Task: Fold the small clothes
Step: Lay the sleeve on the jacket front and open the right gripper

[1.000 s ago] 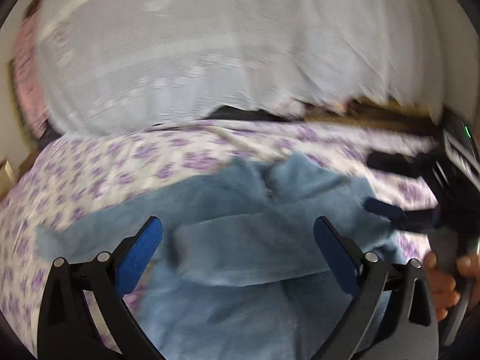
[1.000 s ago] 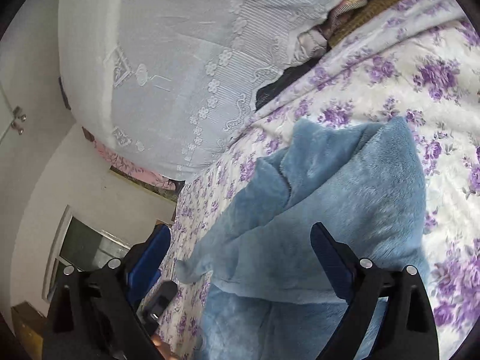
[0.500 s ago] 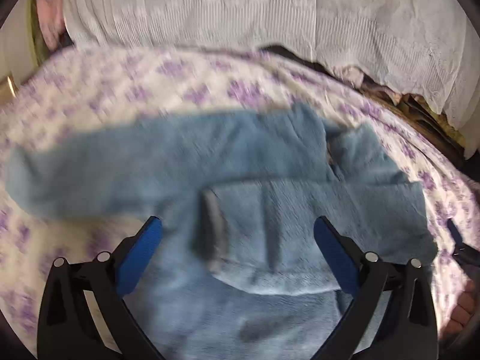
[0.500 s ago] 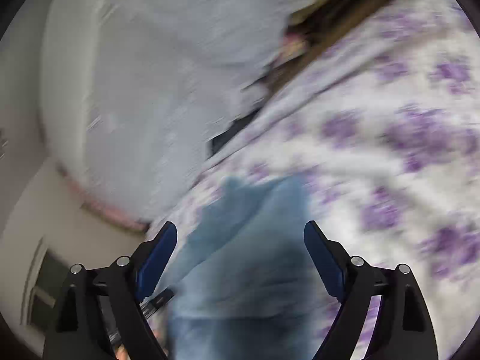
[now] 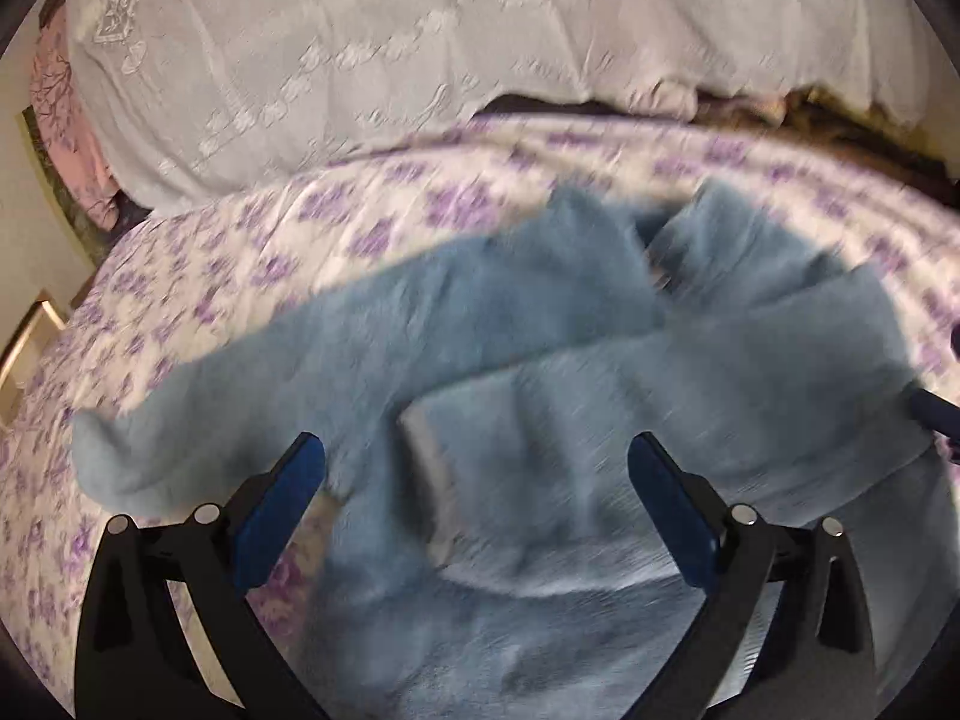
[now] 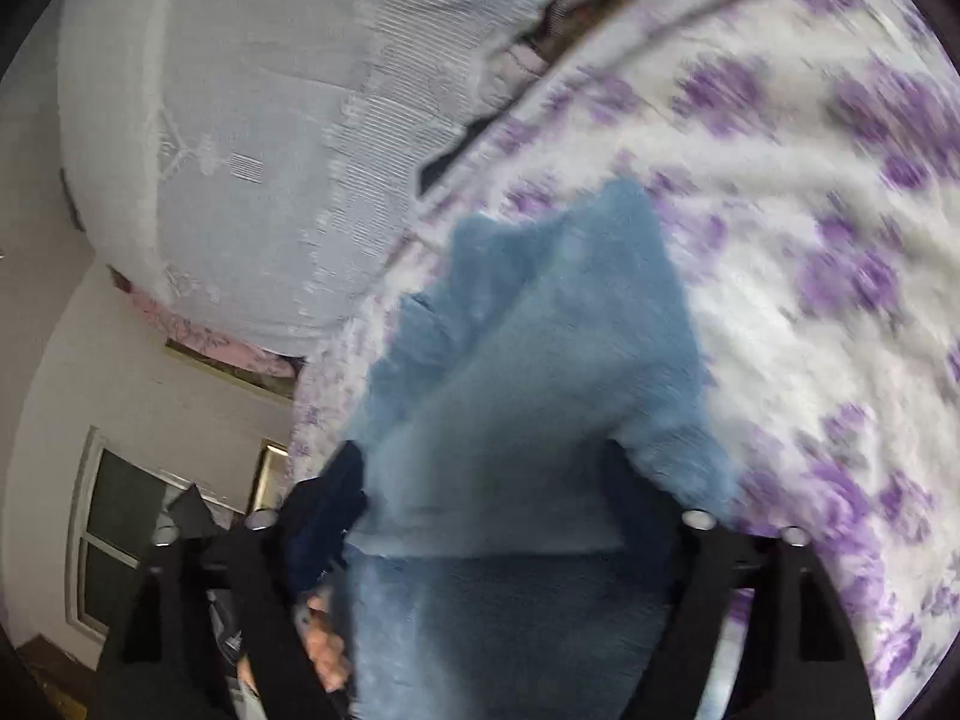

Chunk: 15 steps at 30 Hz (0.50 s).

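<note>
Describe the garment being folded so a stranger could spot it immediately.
Start at the bed, covered by a white bedspread printed with purple flowers. Lying on it, in front of the white lace cover, is a fuzzy blue top. It is the only plain blue, fleecy piece there.

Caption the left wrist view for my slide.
Open left gripper hovering over a fuzzy blue garment, one sleeve folded across, on a purple-floral bedspread.

Right gripper [image 6: 480, 510] fingertips behind garment [image 6: 528, 360]
</note>
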Each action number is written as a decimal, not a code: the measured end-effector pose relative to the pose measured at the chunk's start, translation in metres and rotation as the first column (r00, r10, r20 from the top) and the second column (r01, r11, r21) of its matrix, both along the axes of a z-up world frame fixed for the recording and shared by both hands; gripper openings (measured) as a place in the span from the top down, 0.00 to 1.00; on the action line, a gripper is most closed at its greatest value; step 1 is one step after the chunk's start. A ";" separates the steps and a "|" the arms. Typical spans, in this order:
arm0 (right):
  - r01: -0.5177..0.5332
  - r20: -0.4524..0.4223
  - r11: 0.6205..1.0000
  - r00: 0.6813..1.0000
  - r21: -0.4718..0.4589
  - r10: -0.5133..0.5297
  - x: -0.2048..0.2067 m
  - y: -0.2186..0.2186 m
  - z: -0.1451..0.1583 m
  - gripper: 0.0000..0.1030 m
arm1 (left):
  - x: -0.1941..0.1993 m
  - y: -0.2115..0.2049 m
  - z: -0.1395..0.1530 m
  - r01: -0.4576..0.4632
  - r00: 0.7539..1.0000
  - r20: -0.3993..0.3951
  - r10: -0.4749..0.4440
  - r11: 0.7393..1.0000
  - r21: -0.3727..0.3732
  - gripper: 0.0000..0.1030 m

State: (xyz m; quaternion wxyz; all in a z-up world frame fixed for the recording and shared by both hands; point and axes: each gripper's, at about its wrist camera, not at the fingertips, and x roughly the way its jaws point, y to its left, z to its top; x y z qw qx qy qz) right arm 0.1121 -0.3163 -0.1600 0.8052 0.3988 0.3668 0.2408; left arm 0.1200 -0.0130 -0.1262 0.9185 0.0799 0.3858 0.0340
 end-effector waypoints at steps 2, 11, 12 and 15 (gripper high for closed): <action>0.003 0.068 0.999 0.998 -0.050 0.000 0.011 0.013 0.024 0.07 | 0.008 -0.001 0.001 0.003 1.000 -0.013 -0.003 1.000 -0.014 0.04; 0.049 0.041 0.998 0.998 -0.051 -0.047 0.048 0.012 -0.018 0.08 | 0.035 0.018 -0.039 -0.021 0.986 -0.165 -0.005 0.988 -0.153 0.04; 0.055 0.046 0.996 0.998 -0.077 -0.052 0.038 0.014 -0.012 0.07 | 0.031 0.022 -0.035 -0.030 0.988 -0.155 0.004 0.986 -0.164 0.04; 0.000 0.144 0.993 0.989 -0.121 0.018 0.001 0.025 0.010 0.03 | 0.019 0.031 -0.019 -0.028 0.991 -0.132 0.004 0.982 -0.186 0.04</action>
